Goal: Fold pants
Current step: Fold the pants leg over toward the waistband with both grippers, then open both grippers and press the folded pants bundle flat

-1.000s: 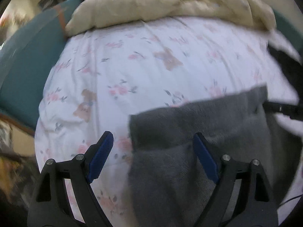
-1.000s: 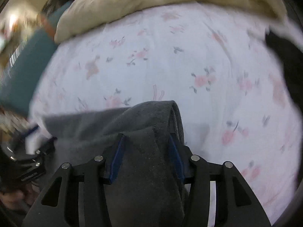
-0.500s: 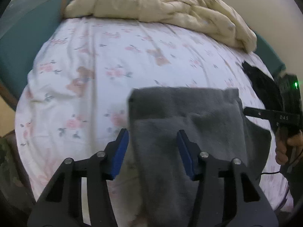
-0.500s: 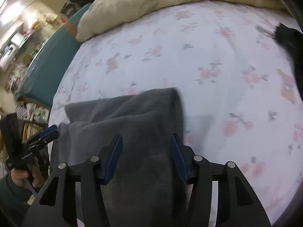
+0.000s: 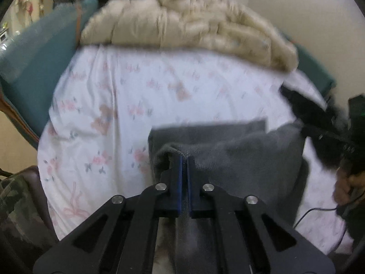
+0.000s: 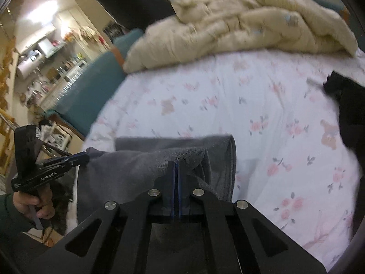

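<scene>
The grey pants [image 5: 239, 150] are lain near the bed's [image 5: 114, 105] near edge, their near fold gripped at its left corner by the left gripper [image 5: 184, 159] and at its right corner by the right gripper [image 6: 176, 166], both jaws just clamped onto cloth. Bare sheet is left beyond, up to the duvet [image 5: 187, 27] at the far edge.

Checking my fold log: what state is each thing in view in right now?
Grey fleece pants: partly folded, near edge lifted off the bed.
Left gripper: just closed, shut on the pants.
Right gripper: just closed, shut on the pants.
Cream quilted comforter: bunched up at the far end.
Floral white bedsheet: spread flat.
</scene>
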Action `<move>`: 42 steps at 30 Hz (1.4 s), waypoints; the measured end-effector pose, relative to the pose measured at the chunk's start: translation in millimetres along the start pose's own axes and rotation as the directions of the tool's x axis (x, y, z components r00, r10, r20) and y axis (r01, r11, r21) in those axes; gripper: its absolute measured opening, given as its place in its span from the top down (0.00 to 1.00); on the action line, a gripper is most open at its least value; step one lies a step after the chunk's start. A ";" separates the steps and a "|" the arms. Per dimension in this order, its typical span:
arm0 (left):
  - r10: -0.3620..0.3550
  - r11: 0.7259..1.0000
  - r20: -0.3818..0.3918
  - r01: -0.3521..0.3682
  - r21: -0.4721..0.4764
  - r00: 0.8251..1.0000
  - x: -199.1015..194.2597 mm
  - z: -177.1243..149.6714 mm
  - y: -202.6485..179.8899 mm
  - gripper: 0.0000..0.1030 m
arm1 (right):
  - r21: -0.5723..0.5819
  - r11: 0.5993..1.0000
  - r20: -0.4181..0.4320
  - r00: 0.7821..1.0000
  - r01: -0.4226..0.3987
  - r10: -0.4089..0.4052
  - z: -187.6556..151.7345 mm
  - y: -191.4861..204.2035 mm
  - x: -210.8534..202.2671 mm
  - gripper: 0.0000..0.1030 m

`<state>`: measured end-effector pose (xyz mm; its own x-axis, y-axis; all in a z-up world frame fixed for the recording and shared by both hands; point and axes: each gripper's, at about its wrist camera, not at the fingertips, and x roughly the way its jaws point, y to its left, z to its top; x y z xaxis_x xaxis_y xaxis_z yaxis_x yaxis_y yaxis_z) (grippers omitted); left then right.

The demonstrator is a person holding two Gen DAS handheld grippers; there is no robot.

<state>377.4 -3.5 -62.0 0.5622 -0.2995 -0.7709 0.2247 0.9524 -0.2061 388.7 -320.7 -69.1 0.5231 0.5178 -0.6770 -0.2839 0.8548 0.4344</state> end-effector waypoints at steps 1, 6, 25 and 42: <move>0.000 1.000 0.029 0.000 0.006 1.000 -7.3 3.8 -3.4 0.99 | -0.007 1.000 0.025 1.000 -0.001 0.001 4.0 3.0 -7.5 1.00; 0.060 0.998 0.055 -0.061 0.019 0.997 14.5 34.1 -9.4 0.99 | 0.006 0.999 0.054 0.997 0.050 -0.051 36.0 -1.7 2.9 1.00; 0.183 0.982 -0.032 -0.185 -0.049 0.983 51.7 36.4 40.8 0.80 | 0.078 0.970 -0.076 0.971 0.230 -0.225 47.4 -66.9 87.3 0.94; 0.312 0.932 -0.235 -0.345 -0.115 0.921 143.4 13.0 38.6 0.94 | 0.270 0.914 -0.182 0.949 0.302 -0.259 10.4 -69.6 128.3 1.00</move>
<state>477.0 -10.5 -172.6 0.4009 0.0348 -0.9155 -0.0762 0.9971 0.0046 483.9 -314.1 -180.0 0.4233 0.2761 -0.8629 0.1153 0.9283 0.3535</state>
